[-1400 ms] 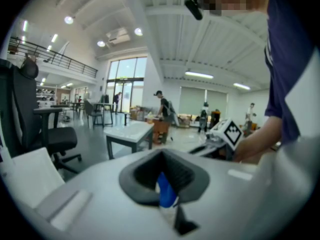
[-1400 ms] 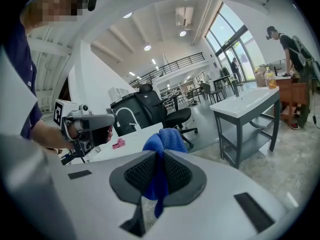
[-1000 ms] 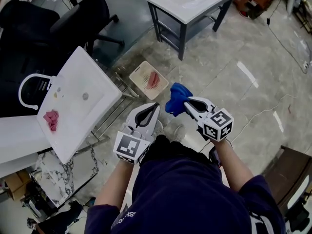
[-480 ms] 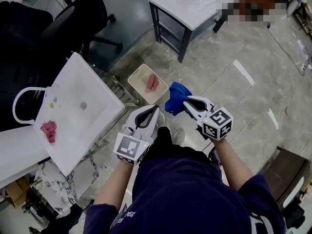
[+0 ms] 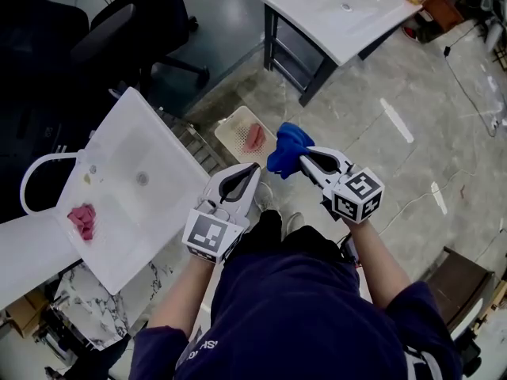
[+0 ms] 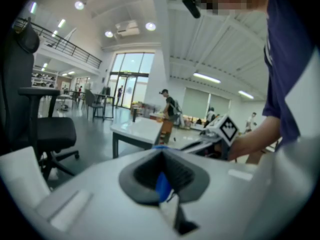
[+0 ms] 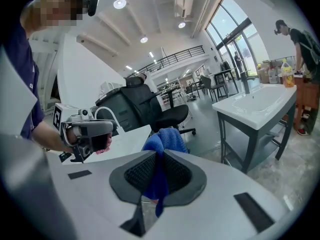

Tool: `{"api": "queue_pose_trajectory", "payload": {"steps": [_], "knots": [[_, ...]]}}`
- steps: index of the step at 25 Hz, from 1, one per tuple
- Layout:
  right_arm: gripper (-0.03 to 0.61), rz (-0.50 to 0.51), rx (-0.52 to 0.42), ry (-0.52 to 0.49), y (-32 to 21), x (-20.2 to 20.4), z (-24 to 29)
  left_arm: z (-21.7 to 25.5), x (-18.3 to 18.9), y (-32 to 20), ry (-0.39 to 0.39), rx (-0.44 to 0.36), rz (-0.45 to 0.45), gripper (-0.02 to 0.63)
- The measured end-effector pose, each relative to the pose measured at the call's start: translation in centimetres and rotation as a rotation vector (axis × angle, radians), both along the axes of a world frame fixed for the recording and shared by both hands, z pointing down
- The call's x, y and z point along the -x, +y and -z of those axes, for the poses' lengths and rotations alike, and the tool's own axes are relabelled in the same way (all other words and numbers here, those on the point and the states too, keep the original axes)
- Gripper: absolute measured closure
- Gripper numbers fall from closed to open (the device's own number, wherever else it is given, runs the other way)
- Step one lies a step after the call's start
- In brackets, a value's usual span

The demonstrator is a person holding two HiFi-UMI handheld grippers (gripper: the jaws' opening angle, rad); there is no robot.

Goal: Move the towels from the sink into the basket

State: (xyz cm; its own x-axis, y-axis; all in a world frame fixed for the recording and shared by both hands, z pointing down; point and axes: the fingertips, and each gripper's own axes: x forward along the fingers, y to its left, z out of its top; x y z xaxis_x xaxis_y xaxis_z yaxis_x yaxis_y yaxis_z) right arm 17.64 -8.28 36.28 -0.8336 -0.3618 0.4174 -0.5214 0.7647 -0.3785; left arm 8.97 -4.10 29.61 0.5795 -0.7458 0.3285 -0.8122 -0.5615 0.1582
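My right gripper (image 5: 302, 159) is shut on a blue towel (image 5: 287, 147), which bunches up past its fingertips and hangs just right of the basket. In the right gripper view the blue towel (image 7: 161, 149) fills the gap between the jaws. The beige perforated basket (image 5: 227, 130) stands on the floor with a pink towel (image 5: 254, 137) inside. My left gripper (image 5: 252, 169) is shut with nothing in it, low beside the basket. Another pink towel (image 5: 82, 220) lies in the white sink (image 5: 135, 188) at the left.
A second white sink on a dark frame (image 5: 348, 10) stands beyond the basket. A black office chair (image 5: 135, 34) is behind the near sink. A cable runs across the stone floor at the right, and a dark wooden piece (image 5: 467, 283) sits lower right.
Both grippers have travelled forward toward the basket, the right one still shut on the blue towel. The basket now lies closer under the towel.
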Motion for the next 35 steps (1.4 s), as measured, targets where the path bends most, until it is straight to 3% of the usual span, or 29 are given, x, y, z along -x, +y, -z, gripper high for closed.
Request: {"api": "queue_pose_trajectory", "payload": {"steps": [13, 17, 27, 35], "knots": [[0.538, 0.167, 0.011, -0.014, -5.1, 4.8, -0.4, -0.1, 4.2, -3.8, 0.004, 0.011, 0.173, 0.611], [0.538, 0.269, 0.035, -0.021, -6.3, 5.3, -1.6, -0.8, 4.5, -4.7, -0.028, 0.040, 0.279, 0.611], [0.538, 0.534, 0.092, -0.010, -9.5, 4.0, -5.4, -4.6, 3.0, -6.1, -0.009, 0.073, 0.571, 0.611], [0.537, 0.657, 0.105, 0.005, -11.6, 4.2, -10.1, -9.9, 2.6, -6.7, -0.015, 0.110, 0.703, 0.611]]}}
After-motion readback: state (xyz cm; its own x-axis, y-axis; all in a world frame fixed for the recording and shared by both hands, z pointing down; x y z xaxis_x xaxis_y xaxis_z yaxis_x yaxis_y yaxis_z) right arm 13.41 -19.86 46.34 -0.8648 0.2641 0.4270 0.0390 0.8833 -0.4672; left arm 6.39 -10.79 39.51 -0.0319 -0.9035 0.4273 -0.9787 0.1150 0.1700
